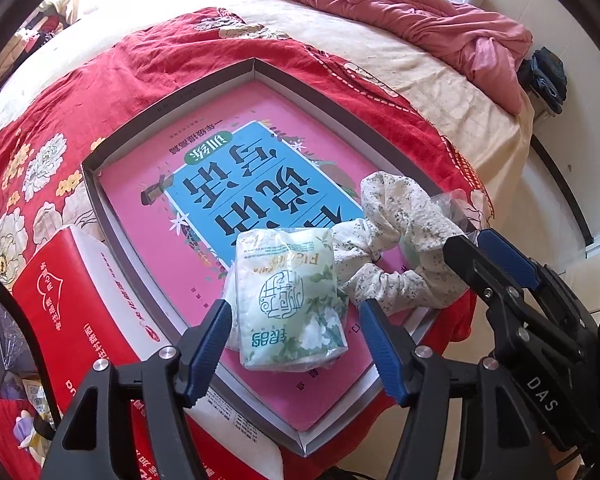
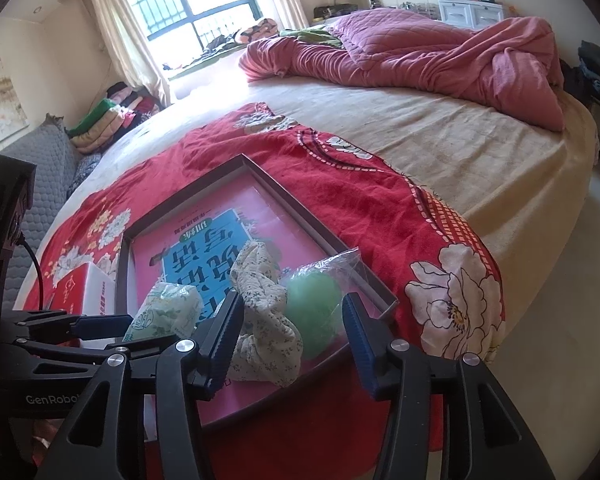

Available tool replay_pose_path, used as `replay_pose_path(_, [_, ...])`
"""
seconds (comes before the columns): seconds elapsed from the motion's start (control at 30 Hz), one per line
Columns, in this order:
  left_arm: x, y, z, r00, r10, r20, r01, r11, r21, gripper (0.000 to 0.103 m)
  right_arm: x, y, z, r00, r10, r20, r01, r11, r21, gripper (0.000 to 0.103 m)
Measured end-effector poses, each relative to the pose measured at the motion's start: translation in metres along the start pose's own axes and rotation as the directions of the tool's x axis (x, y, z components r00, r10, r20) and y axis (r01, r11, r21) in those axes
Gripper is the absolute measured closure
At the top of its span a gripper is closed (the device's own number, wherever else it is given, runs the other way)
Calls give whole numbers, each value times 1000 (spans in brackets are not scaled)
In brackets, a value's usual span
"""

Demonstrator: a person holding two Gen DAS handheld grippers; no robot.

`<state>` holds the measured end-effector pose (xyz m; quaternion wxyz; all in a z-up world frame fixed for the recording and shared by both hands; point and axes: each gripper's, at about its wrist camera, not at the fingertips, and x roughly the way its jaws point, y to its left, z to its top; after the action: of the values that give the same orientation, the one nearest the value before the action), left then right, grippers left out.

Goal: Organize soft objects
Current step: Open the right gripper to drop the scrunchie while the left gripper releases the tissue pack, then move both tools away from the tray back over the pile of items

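1. Left gripper [image 1: 294, 322] fingers spread, clear of tissue pack [image 1: 294, 300] lying between them in tray [image 1: 172, 104].
2. Right gripper [image 2: 292, 316] fingers spread around floral scrunchie [image 2: 264, 320] and green ball [image 2: 314, 312], gripping neither.

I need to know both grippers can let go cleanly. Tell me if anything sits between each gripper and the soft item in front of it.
Nothing visible does. The left gripper straddles the tissue pack with open jaws. The right gripper straddles the floral scrunchie and the bagged green ball, inside the tray.
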<state>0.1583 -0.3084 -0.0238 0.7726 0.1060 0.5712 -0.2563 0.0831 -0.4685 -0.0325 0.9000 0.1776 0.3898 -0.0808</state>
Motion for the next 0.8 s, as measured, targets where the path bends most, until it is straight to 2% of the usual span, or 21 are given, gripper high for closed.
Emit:
replay_pose_path(0.4, [-23,5,-7,999,14,42,-14,1000,-20,28,-9,6,2,998,-53,13,54,998,-38,36])
replay_pose_path(0.57, [-33,4,-10,998,31,59,-30,999,-19,27,-14,14,3,995,-93,34,96,992,-82,28])
replay_pose_path(0.8, [-42,7,-15,996,72,62,-70,997,-20,19,-19,20,4,990,-133,46,138,984,-117,26])
